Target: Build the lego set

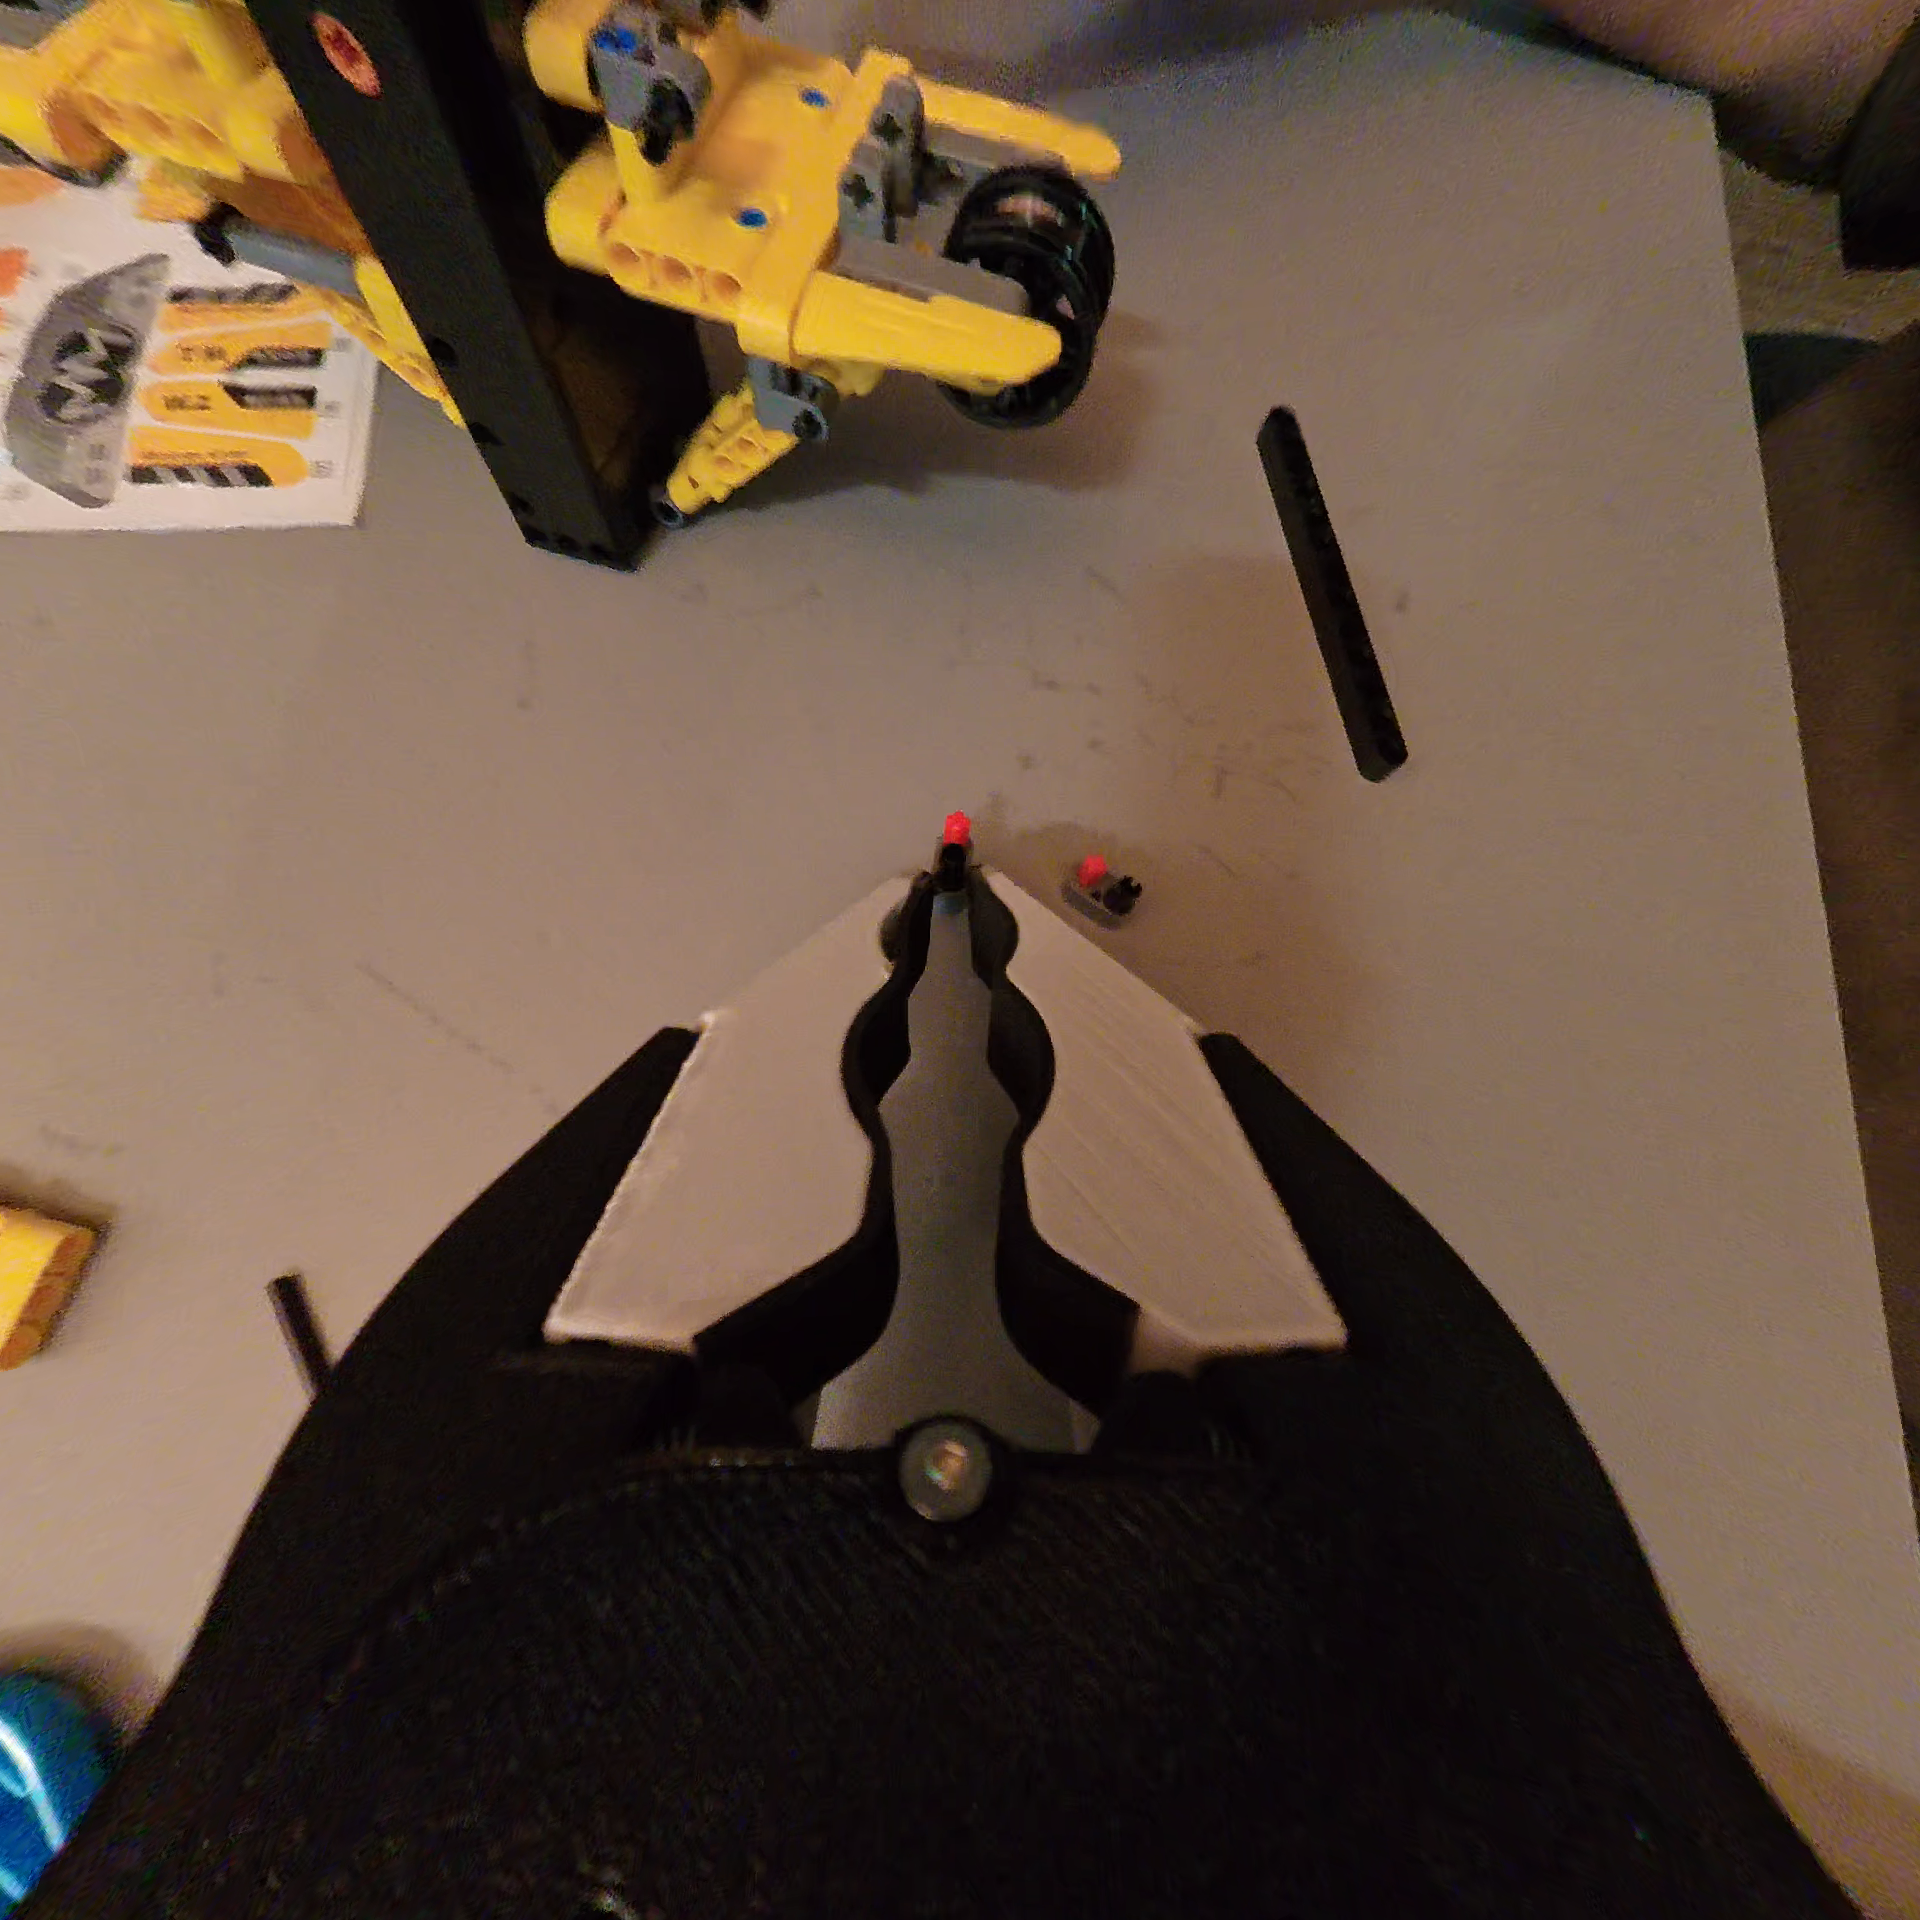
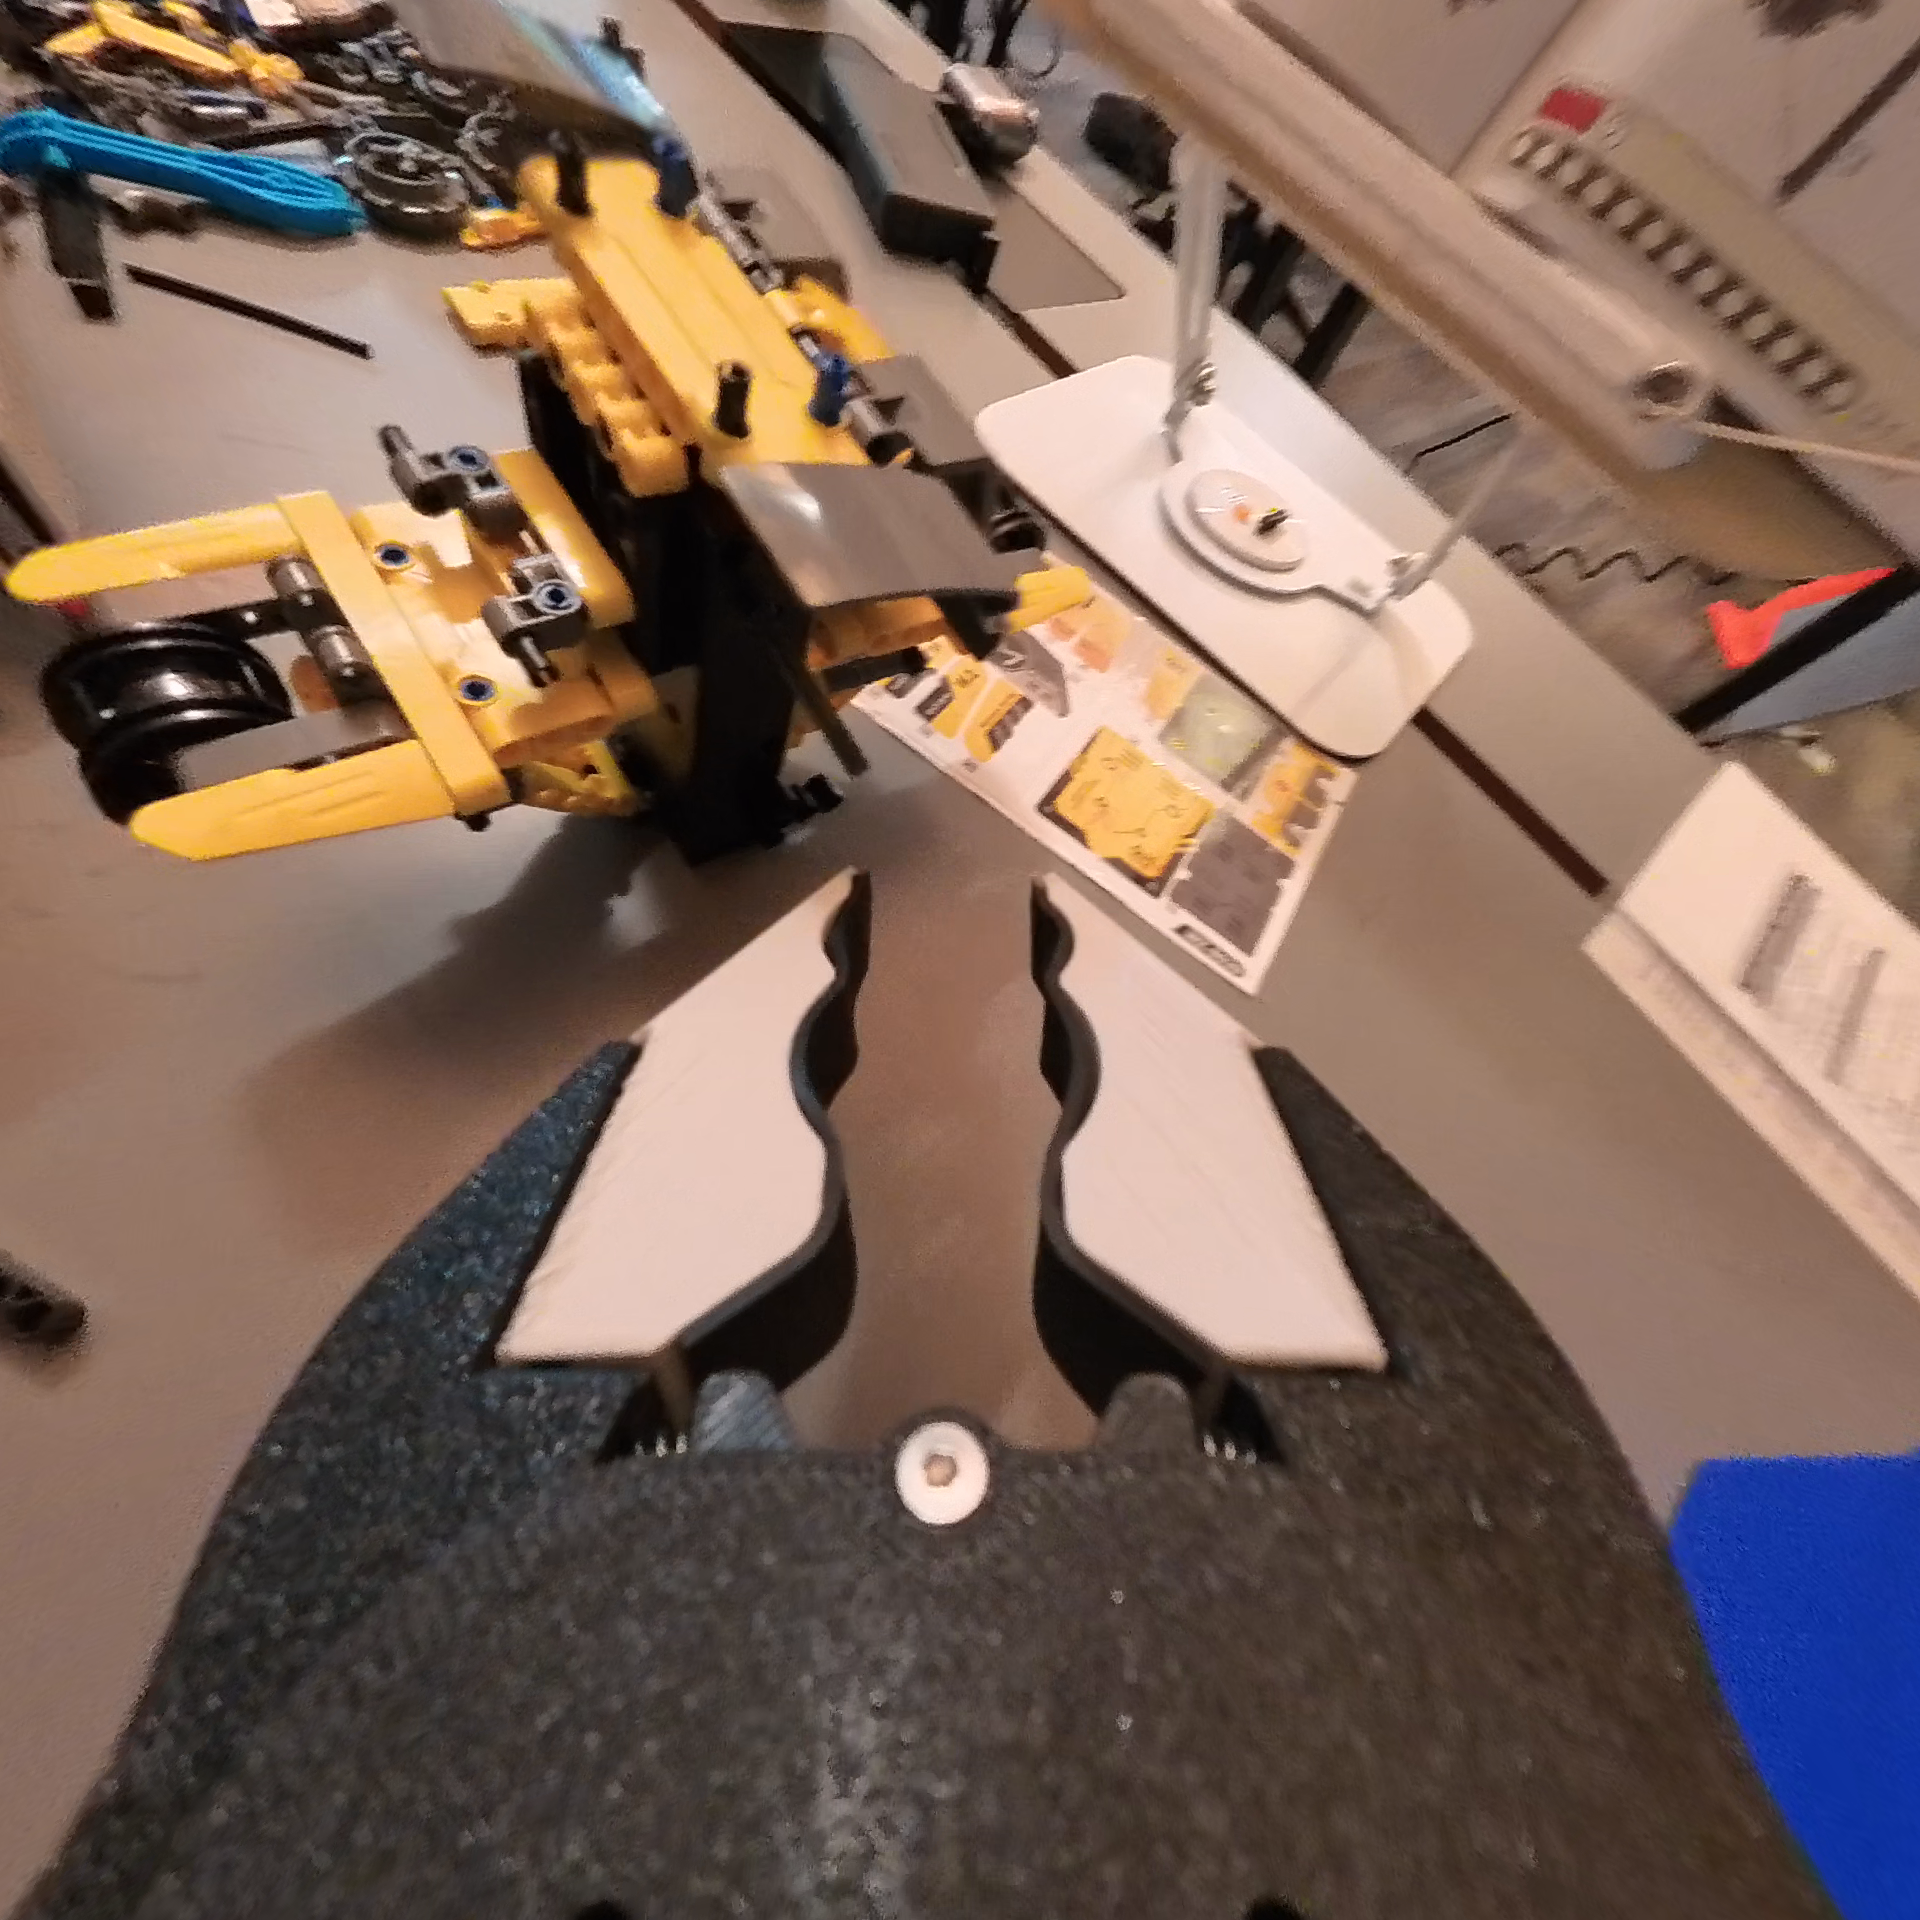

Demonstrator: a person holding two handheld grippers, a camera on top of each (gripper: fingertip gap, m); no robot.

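My left gripper [image 1: 952, 878] is shut on a small black pin with a red tip [image 1: 955, 836] and holds it above the grey table [image 1: 520, 779]. A second small piece [image 1: 1101, 889], grey and black with a red tip, lies just right of the fingertips. A long black beam [image 1: 1331, 594] lies farther right. A yellow and black brick-built model with a black wheel [image 1: 800, 208] stands at the top. My right gripper [image 2: 945, 894] is open and empty, a little in front of the same model [image 2: 499, 582].
A printed sheet [image 1: 177, 395] lies left of the model; it also shows in the right wrist view [image 2: 1143, 790]. A white lamp base [image 2: 1226, 551] stands behind it. A yellow block [image 1: 36, 1283] and a short black rod [image 1: 299, 1330] lie at left. The table edge [image 1: 1756, 623] runs at right. Left tips to right tips: about 20 centimeters. To the short black rod [image 1: 299, 1330]: left tips about 15 centimeters, right tips about 30 centimeters. It turns up in the right wrist view [image 2: 329, 342] as well.
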